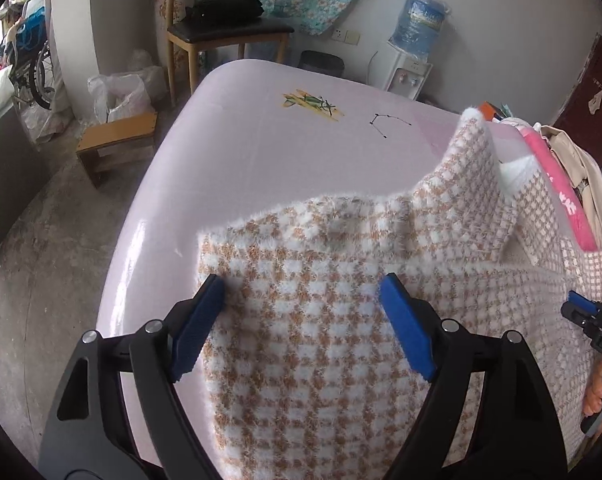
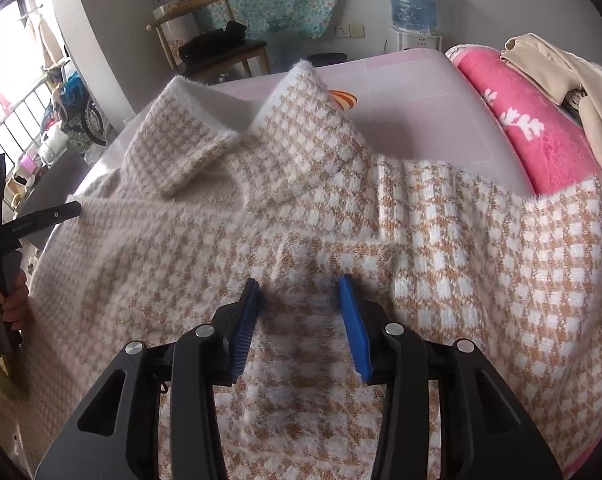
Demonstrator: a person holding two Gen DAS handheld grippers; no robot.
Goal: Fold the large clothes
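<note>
The checked sweater (image 2: 301, 216) lies spread flat on the pink table (image 1: 237, 136), collar toward the far side, its right part reaching a pink towel (image 2: 513, 120) and beige garment at the table's right edge. It looks fuzzy, thick and limp: light enough to lift, but likely to sag and drag, so pinching an edge or shoulder seam seems wiser than the middle. The left gripper (image 1: 301, 300) hovers wide open over the sweater's left edge, holding nothing. The right gripper (image 2: 299, 300) stands partly open above the chest, nothing between its pads.
</note>
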